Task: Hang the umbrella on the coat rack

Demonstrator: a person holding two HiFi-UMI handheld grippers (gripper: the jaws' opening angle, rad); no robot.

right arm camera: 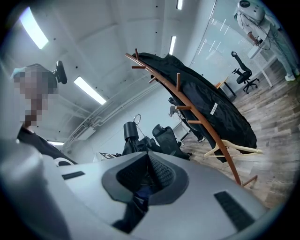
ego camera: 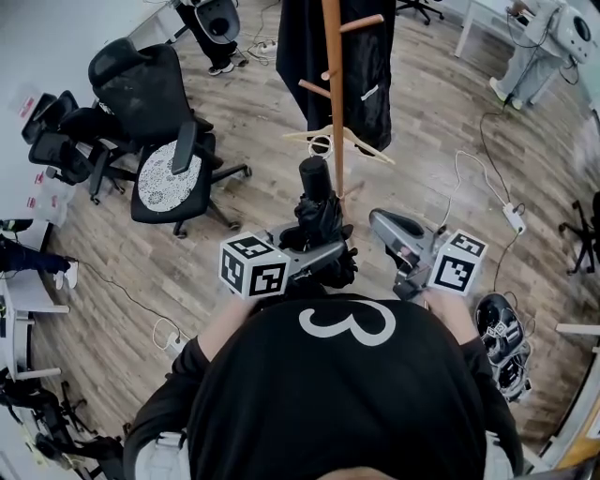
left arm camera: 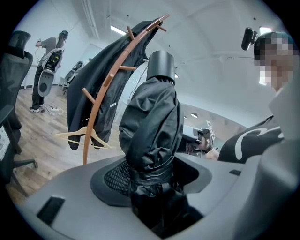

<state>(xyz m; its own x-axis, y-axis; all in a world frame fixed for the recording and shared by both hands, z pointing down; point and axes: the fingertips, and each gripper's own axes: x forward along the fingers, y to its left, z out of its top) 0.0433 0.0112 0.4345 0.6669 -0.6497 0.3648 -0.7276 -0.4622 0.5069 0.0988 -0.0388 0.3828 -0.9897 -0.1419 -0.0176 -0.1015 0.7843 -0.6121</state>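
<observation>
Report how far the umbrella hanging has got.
Done: the folded umbrella is picked up, clamped in the left tool. In hand: it is held upright before the coat rack. Left: hook it onto a peg; none carries it yet.

Black office chair (ego camera: 169, 173), wooden hanger (ego camera: 367, 146), black coat (ego camera: 370, 66), white power strip (ego camera: 514, 217)

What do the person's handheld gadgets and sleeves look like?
The left gripper and right gripper are smooth grey plastic with black textured pads inside the jaws. Each carries a white cube with black square markers. The sleeves are black.
</observation>
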